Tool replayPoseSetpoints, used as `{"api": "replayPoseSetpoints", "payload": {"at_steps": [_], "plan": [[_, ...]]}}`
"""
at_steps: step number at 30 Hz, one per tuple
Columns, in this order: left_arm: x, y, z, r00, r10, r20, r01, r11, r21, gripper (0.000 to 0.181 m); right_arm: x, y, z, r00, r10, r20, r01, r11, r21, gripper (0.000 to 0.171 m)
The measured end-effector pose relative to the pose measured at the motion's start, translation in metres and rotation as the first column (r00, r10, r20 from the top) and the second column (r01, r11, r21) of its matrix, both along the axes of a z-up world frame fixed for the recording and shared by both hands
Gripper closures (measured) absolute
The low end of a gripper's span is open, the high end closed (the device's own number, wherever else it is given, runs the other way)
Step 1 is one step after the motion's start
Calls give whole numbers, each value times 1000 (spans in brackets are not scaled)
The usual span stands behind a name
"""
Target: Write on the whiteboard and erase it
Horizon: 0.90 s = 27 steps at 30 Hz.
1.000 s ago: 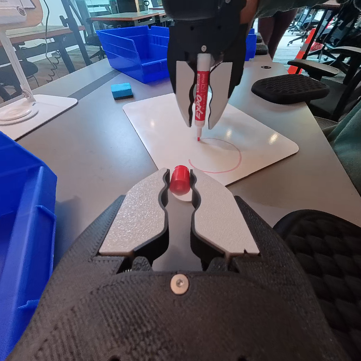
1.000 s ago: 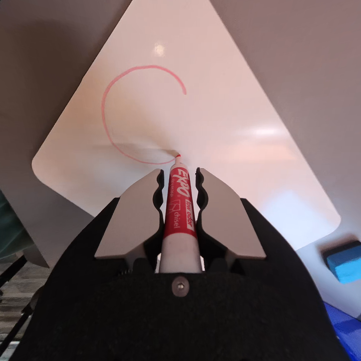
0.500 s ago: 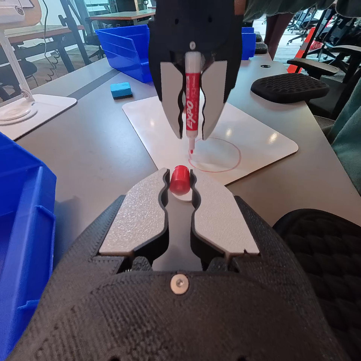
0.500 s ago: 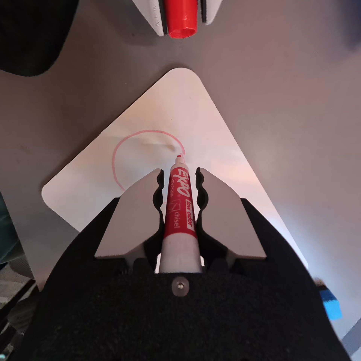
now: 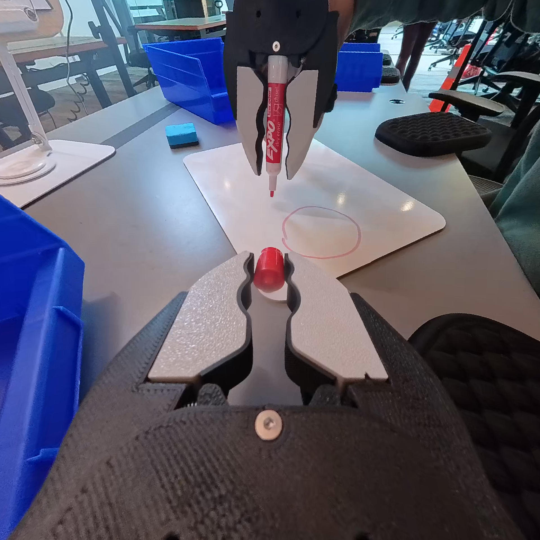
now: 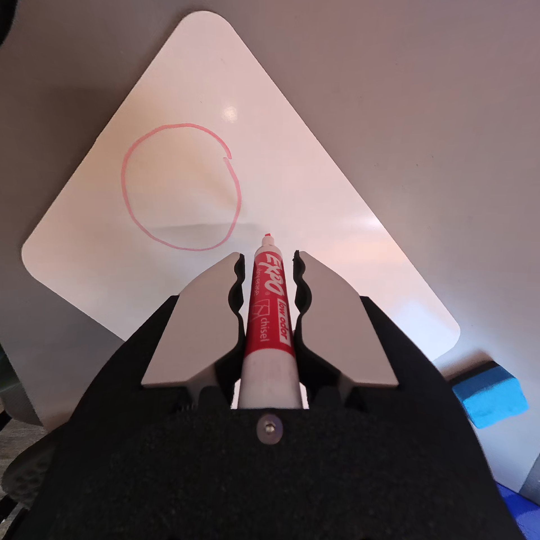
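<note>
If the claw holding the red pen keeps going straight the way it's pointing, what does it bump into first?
Most likely the whiteboard. The right gripper points down at it, and the marker tip sticks out ahead, so the tip would touch bare board just beside the red circle.

Opposed wrist views share the whiteboard (image 5: pixel 380 187) closely.

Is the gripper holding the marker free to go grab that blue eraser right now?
Probably not yet. The path across the table to the blue eraser looks clear, but the right gripper is shut on the marker, so it must put that down first.
</note>
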State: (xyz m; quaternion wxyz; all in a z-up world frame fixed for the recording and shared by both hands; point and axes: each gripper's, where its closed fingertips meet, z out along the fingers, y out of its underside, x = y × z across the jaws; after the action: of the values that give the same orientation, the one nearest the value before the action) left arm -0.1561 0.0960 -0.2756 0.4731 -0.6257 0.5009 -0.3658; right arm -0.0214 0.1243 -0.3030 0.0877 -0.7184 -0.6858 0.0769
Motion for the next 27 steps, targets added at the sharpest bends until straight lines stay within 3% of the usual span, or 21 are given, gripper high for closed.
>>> {"api": "replayPoseSetpoints", "payload": {"at_steps": [27], "plan": [[0,0,0,1000,2,4,-2,1000,-3,162,-3,16,-11,1000,25,18,-25,1000,0,138]]}}
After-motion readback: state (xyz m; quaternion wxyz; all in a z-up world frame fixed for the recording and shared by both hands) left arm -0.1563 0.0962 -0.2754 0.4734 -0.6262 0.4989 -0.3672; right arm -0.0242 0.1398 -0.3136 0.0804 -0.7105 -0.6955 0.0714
